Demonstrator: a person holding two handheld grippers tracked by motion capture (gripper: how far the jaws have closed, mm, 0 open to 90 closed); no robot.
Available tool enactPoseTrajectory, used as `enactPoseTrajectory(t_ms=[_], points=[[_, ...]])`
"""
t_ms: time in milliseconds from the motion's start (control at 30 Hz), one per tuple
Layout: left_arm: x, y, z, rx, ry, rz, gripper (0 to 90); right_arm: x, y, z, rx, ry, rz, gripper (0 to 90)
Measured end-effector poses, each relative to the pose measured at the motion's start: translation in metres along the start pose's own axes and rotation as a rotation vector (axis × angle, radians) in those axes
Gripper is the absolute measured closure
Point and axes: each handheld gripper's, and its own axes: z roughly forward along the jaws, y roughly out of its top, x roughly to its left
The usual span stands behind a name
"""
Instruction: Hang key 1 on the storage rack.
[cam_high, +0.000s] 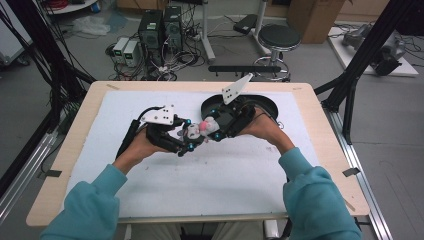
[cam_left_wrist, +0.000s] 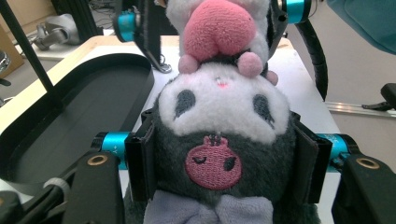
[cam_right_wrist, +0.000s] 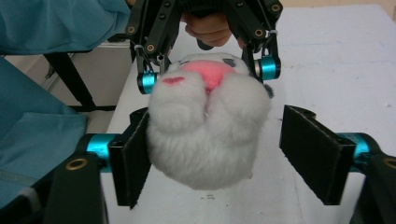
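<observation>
Plush toy (cam_high: 200, 129) held above the middle of the white mat (cam_high: 150, 190), between my two grippers, clear of the surface as far as I can judge

High view: my left gripper (cam_high: 186, 137) comes in from the left, right gripper (cam_high: 212, 131) from the right, tips meeting at the toy. Black oval tray (cam_high: 270, 106) sits behind the right hand (cam_high: 260, 127), near but not touching the toy.

Left gripper view: jaws closed firmly onto the dark head of the toy (cam_left_wrist: 219, 135), one pad pressing each side, fabric squeezed between them. The pink patch and white face sit centred in the grip. Tray (cam_left_wrist: 70, 112) lies to the left on the table. Right gripper's black frame visible beyond the pink part.

Right gripper view: jaws stand wide. The white fluffy end of the toy (cam_right_wrist: 205, 135) touches the left pad; the right pad (cam_right_wrist: 313, 149) is well apart from it. So this gripper has nothing clamped. Left gripper (cam_right_wrist: 205, 70) holds the far end.

Judgement: looks like a handover or a two-point grip. To do it well I would centre the white end between the right jaws before closing, and only release the left side once the right grip compresses the plush
</observation>
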Motion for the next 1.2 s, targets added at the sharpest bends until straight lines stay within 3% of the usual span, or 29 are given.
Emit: enactPoseTrajectory(t_ms=[200, 300, 500, 667, 700, 733, 767, 800, 833, 933, 967, 1100, 1133, 1167, 1200], points=[[0.0, -0.001, 0.002, 0.007, -0.002, 0.001, 38.3, -0.001, 0.001, 0.003, -0.001, 0.046, -0.014, 43.6], [0.0, -0.001, 0.003, 0.015, -0.011, 0.006, 38.3, 0.0, 0.002, 0.004, 0.03, 0.056, -0.03, 52.6], [0.0, -0.001, 0.004, -0.004, -0.001, 0.017, 34.2, 0.003, 0.004, 0.001, 0.03, 0.031, -0.053, 54.9], [-0.001, -0.001, 0.006, -0.002, 0.022, 0.021, 27.7, 0.003, 0.004, 0.0, 0.028, 0.027, -0.052, 54.9], [-0.001, -0.001, 0.007, -0.002, 0.055, 0.006, 14.1, 0.004, 0.004, -0.001, 0.03, 0.014, -0.047, 55.3], [-0.001, -0.001, 0.007, -0.004, 0.064, -0.005, 14.1, 0.004, 0.004, -0.001, 0.03, 0.014, -0.047, 55.3], [0.0, -0.001, 0.006, -0.017, 0.065, -0.016, 9.9, 0.004, 0.004, -0.002, 0.024, 0.008, -0.04, 55.5], [0.001, -0.001, 0.004, -0.038, 0.104, -0.049, 1.7, 0.003, 0.003, -0.004, 0.011, -0.005, -0.033, 55.8], [0.001, -0.001, 0.002, -0.05, 0.142, -0.07, 1.6, 0.003, 0.003, -0.005, 0.007, -0.005, -0.026, 55.8], [0.004, -0.004, -0.004, -0.067, 0.156, -0.082, 1.7, 0.003, 0.001, -0.011, -0.006, -0.034, 0.009, 55.8], [0.004, -0.007, -0.011, -0.069, 0.188, -0.083, 1.7, 0.003, 0.0, -0.014, -0.013, -0.051, 0.023, 55.8], [0.004, -0.014, -0.022, -0.085, 0.231, -0.093, 1.7, 0.0, -0.007, -0.027, -0.054, -0.113, 0.13, 55.8], [0.004, -0.017, -0.027, -0.084, 0.241, -0.099, 1.7, 0.0, -0.007, -0.027, -0.054, -0.113, 0.13, 55.8], [0.003, -0.02, -0.031, -0.088, 0.242, -0.112, 1.7, -0.001, -0.01, -0.035, -0.082, -0.127, 0.181, 55.7], [0.002, -0.023, -0.036, -0.091, 0.251, -0.112, 1.7, -0.001, -0.01, -0.035, -0.082, -0.127, 0.181, 55.7]])
